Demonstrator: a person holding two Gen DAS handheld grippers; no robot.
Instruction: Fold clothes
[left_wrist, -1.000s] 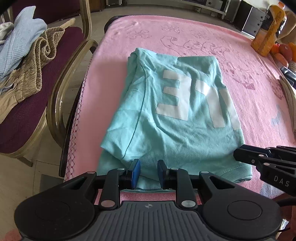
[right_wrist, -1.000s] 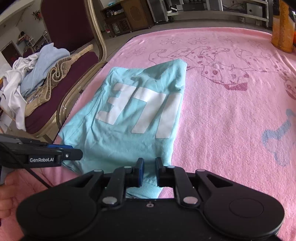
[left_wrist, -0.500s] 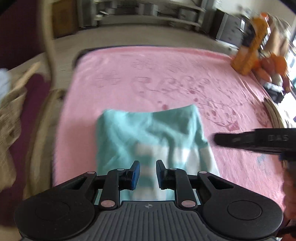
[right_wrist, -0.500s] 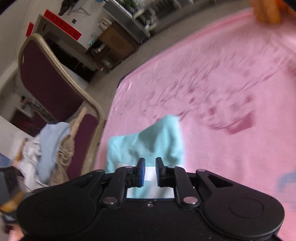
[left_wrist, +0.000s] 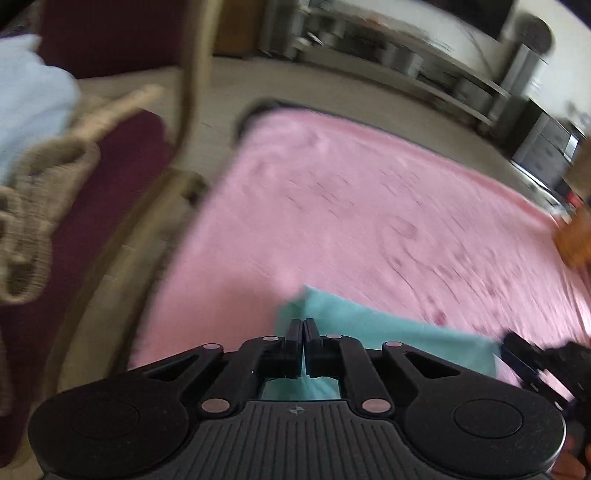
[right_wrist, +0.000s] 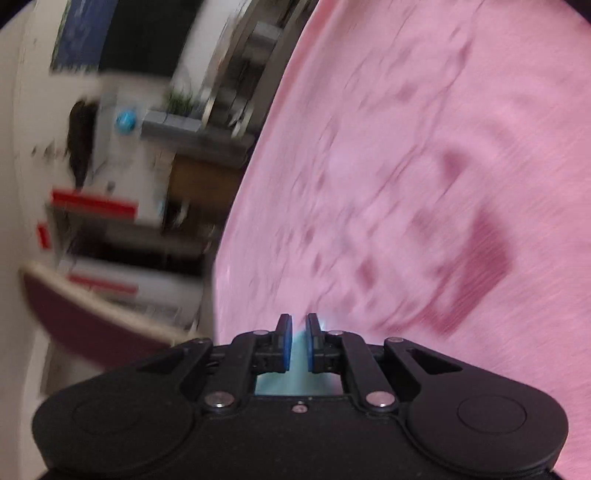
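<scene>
The teal T-shirt (left_wrist: 388, 328) lies on the pink blanket (left_wrist: 351, 206), and only a folded strip of it shows just past my left gripper (left_wrist: 303, 328). Those jaws are closing and stand almost together, pinching the shirt's edge. That edge runs right to my right gripper (left_wrist: 517, 350), dark at the frame's side. In the right wrist view, which is rolled and blurred, the right gripper (right_wrist: 297, 325) is closing too, with teal cloth (right_wrist: 297, 354) caught between its blue pads. The blanket (right_wrist: 406, 184) fills the space beyond it.
A maroon chair (left_wrist: 118, 177) with a gold frame stands left of the bed, piled with a beige knit and a light blue garment (left_wrist: 33, 110). An orange object (left_wrist: 576, 240) sits at the blanket's right edge. Low shelving (left_wrist: 406, 62) lines the far wall.
Both grippers have carried the shirt's near edge forward across the blanket, so most of the shirt has dropped out of view. The left jaws have narrowed. The right view has rolled sideways.
</scene>
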